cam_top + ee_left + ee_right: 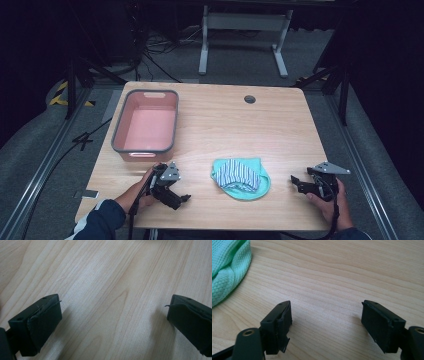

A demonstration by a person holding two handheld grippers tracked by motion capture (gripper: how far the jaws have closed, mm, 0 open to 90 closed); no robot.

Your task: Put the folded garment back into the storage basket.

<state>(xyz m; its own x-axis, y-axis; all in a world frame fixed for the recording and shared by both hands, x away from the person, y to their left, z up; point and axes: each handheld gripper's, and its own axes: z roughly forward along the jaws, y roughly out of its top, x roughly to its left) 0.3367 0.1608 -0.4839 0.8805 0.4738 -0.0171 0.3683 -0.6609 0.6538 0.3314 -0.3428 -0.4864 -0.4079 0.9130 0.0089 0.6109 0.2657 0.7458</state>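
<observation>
Evidently both tongs, left gripper (184,198) and right gripper (295,182), were held apart, empty, flanking the folded cloth (240,177), seemingly readied for its lifting toward the pink bin (145,126).

- The left gripper (181,199), held in the person's left hand (141,192), sits low at the near left, its jaws spread wide with nothing between them.
- The right gripper (295,181), held in the right hand (327,200), points leftward at the near right, its jaws likewise apart and empty.
</observation>
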